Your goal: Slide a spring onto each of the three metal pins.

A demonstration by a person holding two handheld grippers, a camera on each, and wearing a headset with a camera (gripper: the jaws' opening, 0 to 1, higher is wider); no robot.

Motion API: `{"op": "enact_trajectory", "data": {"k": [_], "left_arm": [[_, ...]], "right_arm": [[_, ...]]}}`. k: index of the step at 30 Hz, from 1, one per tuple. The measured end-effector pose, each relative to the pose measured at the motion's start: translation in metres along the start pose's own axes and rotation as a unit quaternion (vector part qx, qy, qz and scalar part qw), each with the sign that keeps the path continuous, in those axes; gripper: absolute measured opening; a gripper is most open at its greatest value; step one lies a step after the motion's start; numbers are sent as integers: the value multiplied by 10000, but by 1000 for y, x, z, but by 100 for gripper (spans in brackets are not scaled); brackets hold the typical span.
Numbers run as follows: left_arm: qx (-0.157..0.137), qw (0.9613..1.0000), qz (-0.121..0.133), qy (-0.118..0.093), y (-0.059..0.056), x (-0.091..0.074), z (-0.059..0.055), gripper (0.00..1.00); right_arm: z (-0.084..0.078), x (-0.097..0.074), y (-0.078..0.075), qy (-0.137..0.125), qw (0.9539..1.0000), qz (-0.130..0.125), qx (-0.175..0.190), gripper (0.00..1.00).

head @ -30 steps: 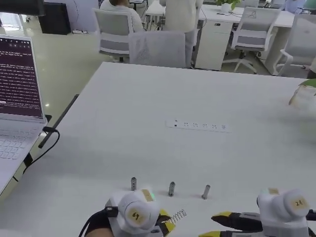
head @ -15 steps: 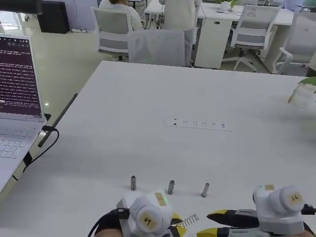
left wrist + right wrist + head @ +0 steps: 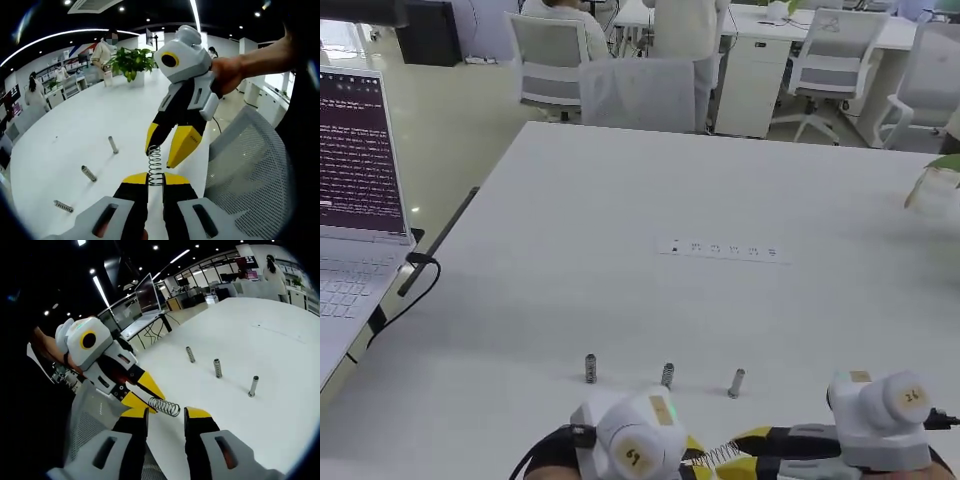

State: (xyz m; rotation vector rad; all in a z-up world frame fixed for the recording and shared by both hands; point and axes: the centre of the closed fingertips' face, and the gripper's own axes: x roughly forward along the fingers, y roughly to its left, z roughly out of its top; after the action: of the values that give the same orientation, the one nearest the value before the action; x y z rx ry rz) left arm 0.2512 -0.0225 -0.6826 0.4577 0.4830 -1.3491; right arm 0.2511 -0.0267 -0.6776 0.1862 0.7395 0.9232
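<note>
Three metal pins stand in a row near the table's front edge. The left pin (image 3: 591, 368) and the middle pin (image 3: 668, 375) each wear a spring. The right pin (image 3: 737, 383) is bare, and I see it as a plain rod in the right gripper view (image 3: 253, 386) too. My left gripper (image 3: 155, 177) is shut on one end of a loose spring (image 3: 155, 164), held above the table. My right gripper (image 3: 166, 415) is open, and the spring's free end (image 3: 164, 406) lies between its jaw tips. Both grippers sit low in the head view, left (image 3: 695, 455) facing right (image 3: 755, 442).
An open laptop (image 3: 355, 200) with a cable stands at the table's left edge. A white power strip (image 3: 723, 250) lies mid-table. A potted plant (image 3: 940, 185) is at the far right. Office chairs (image 3: 640, 95) and people are beyond the far edge.
My left gripper has carried the spring rightward until its free end reached the right gripper's open jaws. The right gripper has barely shifted left.
</note>
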Motion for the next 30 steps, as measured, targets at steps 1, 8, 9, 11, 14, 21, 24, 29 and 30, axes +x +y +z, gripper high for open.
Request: {"op": "enact_trajectory", "data": {"k": [1, 8, 9, 11, 14, 21, 24, 29, 30], "left_arm": [[16, 10000, -7, -5, 0, 0, 0, 2], [184, 9998, -35, 11, -4, 1, 0, 2], [208, 9998, -31, 23, -3, 1, 0, 2], [274, 9996, -37, 44, -4, 1, -1, 2], [301, 9995, -46, 62, -4, 2, -2, 2], [403, 9991, -58, 82, -5, 4, -2, 2], [444, 9990, -59, 77, -5, 5, -1, 2], [442, 9990, -24, 69, -2, 7, -1, 2], [445, 9990, -19, 63, -2, 8, 0, 2]], "right_arm": [[0, 0, 1, -8, 10000, 16, 7, 24], [2, -2, 1, 7, 10000, 68, 0, 17], [3, -2, 1, -7, 10000, 75, -1, 16], [5, -3, 1, -54, 9999, 87, 21, 13], [5, -3, 3, -51, 9999, 109, 14, 12], [7, -2, 8, -18, 9998, 178, -62, 11], [7, 0, 9, 38, 9998, 180, -118, 11], [10, 1, 10, 106, 9995, 144, -274, 9], [11, 1, 9, 132, 9993, 117, -317, 9]]}}
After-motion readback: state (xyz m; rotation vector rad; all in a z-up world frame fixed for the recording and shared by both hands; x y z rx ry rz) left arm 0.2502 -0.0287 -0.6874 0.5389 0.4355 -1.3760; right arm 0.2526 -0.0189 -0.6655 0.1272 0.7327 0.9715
